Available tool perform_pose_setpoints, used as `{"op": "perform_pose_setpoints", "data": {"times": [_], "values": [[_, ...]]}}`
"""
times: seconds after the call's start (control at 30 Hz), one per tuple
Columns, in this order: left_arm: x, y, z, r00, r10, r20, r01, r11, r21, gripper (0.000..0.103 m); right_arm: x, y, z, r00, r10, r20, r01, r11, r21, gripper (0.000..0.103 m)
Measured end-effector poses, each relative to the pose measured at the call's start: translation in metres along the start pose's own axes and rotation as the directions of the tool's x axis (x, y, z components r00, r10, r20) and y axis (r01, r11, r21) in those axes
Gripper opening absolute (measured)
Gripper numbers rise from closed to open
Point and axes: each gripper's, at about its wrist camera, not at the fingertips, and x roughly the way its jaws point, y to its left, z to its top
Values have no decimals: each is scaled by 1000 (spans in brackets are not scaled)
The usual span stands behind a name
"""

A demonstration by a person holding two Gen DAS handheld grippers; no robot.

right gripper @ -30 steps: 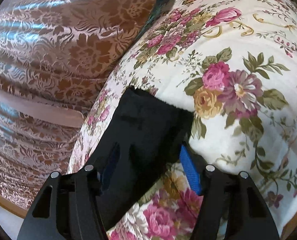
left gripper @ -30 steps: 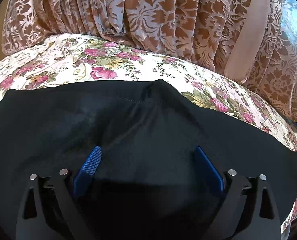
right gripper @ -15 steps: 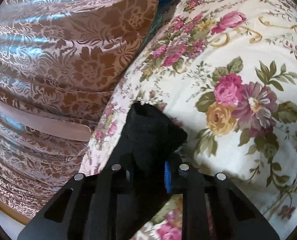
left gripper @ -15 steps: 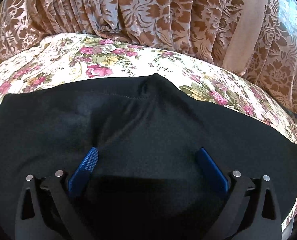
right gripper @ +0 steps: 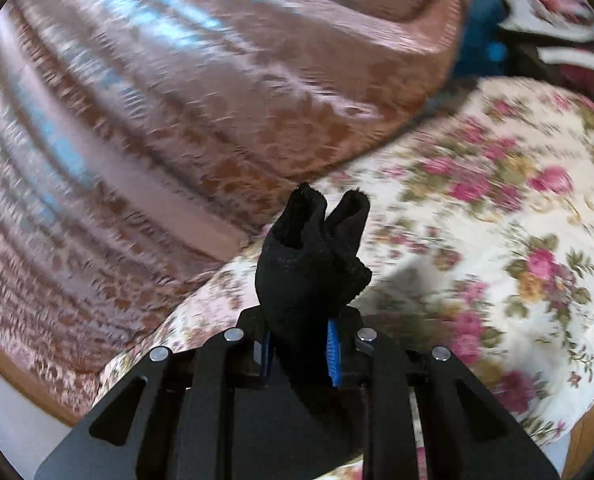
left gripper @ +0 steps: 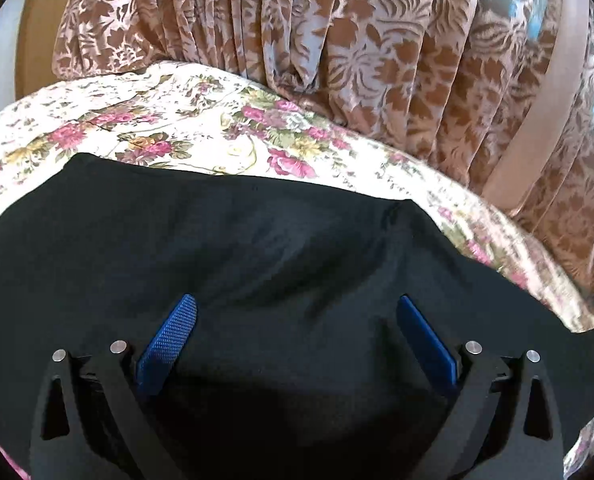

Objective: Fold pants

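Black pants [left gripper: 257,248] lie spread flat on a floral bedspread [left gripper: 177,132] and fill the lower half of the left wrist view. My left gripper [left gripper: 295,308] is open, its blue pads wide apart just above the fabric, holding nothing. My right gripper [right gripper: 301,340] is shut on a bunched end of the black pants [right gripper: 309,256], lifted off the floral bedspread [right gripper: 497,264]. The cloth sticks up past the fingertips in two small lobes. The right wrist view is motion-blurred.
A pink and brown floral curtain [left gripper: 377,60] hangs close behind the bed, also in the right wrist view [right gripper: 177,120]. Something blue [right gripper: 481,48] sits at the curtain's far edge. A wooden bed edge [right gripper: 589,436] shows at lower right.
My right gripper closed on the pants end and lifted it off the bed, swinging fast. My left gripper stayed open and shifted left over the pants.
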Motion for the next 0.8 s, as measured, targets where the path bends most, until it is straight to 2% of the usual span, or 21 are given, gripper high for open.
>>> {"op": "perform_pose_setpoints", "data": {"times": [0.2, 0.33, 0.43, 0.63, 0.8], "values": [[-1, -1, -3, 1000, -5, 9, 4, 1000, 8, 99, 0, 82, -23, 993, 115, -38, -119, 980, -158, 19], [-2, 1, -5, 1000, -20, 18, 20, 1000, -1, 99, 11, 132, -57, 978, 188, -94, -207, 936, -286, 19], [-2, 1, -5, 999, -25, 22, 25, 1000, -5, 99, 31, 164, -90, 957, 225, -183, -277, 893, -355, 20], [-3, 2, -6, 999, -36, 27, 36, 999, -10, 99, 76, 207, -158, 915, 204, -349, -354, 819, -451, 20], [-4, 3, -6, 998, -46, 34, 46, 999, -16, 99, 105, 217, -207, 890, 148, -432, -379, 767, -518, 21]]}}
